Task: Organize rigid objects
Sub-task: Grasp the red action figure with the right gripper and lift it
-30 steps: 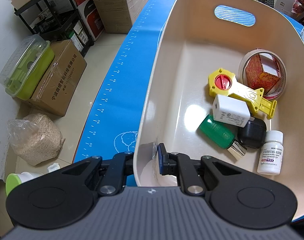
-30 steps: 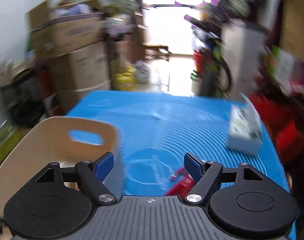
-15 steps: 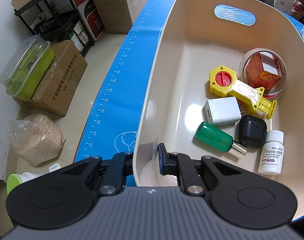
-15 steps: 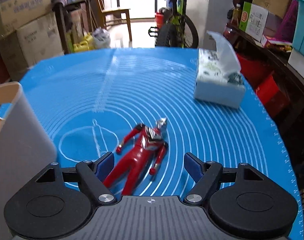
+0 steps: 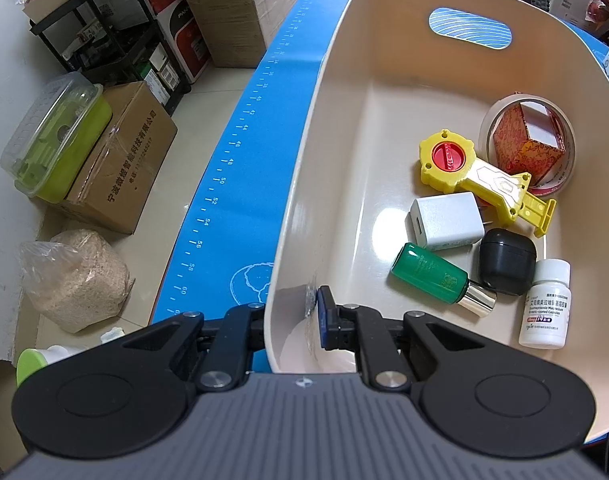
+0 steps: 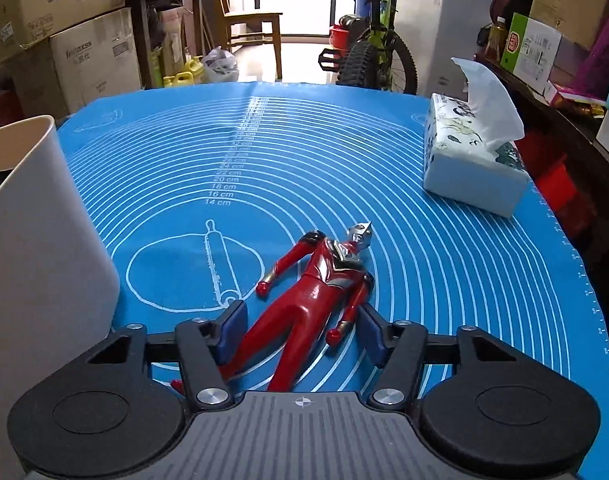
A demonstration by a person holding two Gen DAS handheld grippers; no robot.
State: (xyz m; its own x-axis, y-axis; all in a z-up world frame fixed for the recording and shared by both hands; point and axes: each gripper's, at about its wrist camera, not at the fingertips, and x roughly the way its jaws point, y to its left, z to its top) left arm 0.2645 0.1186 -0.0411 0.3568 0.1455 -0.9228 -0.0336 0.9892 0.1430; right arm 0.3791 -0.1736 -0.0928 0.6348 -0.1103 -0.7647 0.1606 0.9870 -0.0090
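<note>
Seven items in the bin: yellow toy key, white charger, green bottle, black case, white pill bottle, and a red patterned box standing inside a tape roll, all gathered toward one side of the floor.
Bin: cream bin with a slot handle in its far wall, sitting on the blue mat that covers the desk.
Figure: red action figure lying face up on the mat, beside the bin, head pointing away from the camera.
Right tongs: spread apart, one pad on each side of the figure's hips and thighs; whether the pads touch it is unclear.
Left tongs: clamped on the bin's near wall, one finger outside, one inside.
Tissue box: on the mat's far right part, well apart from the figure.
Beyond the desk: cardboard boxes, a bicycle.
</note>
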